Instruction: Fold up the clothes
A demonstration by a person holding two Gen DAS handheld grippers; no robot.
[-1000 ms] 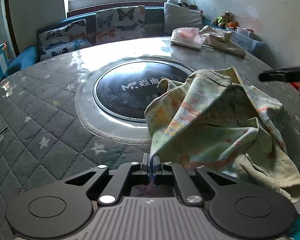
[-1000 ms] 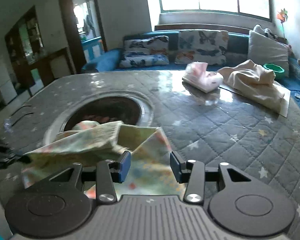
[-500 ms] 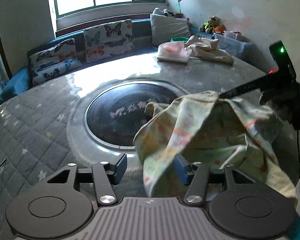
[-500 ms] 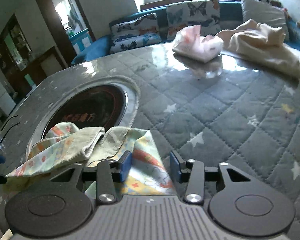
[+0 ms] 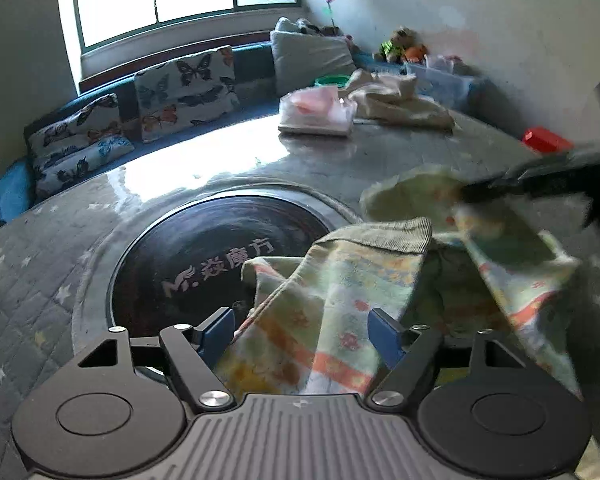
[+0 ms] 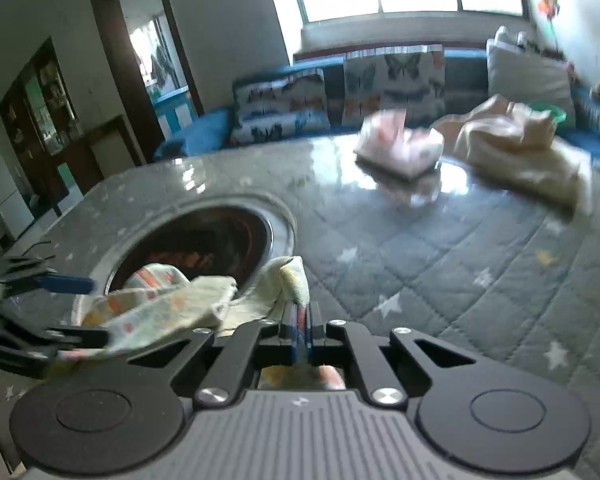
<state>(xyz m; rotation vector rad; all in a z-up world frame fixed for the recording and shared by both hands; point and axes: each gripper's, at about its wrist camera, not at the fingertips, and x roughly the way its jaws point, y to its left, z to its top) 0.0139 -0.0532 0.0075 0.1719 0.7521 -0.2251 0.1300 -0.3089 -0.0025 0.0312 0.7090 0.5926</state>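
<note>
A pale green patterned garment (image 5: pixel 364 292) with orange stripes lies bunched on the grey quilted table (image 5: pixel 40 264), beside the dark round inset (image 5: pixel 204 256). My left gripper (image 5: pixel 302 330) is open, its blue-padded jaws on either side of a fold of the garment. My right gripper (image 6: pixel 299 320) is shut on an edge of the garment (image 6: pixel 172 304). In the left wrist view the right gripper (image 5: pixel 472 194) reaches in from the right, blurred, onto the far edge. In the right wrist view the left gripper (image 6: pixel 60 308) shows at the left.
A folded pink garment (image 5: pixel 320 110) and a cream garment heap (image 5: pixel 396 100) lie at the table's far side. A red object (image 5: pixel 546 140) sits at the far right. A sofa with butterfly cushions (image 5: pixel 184 84) runs behind the table.
My left gripper let go of the garment and opened wide around a fold. My right gripper, open before, closed on the garment's edge.
</note>
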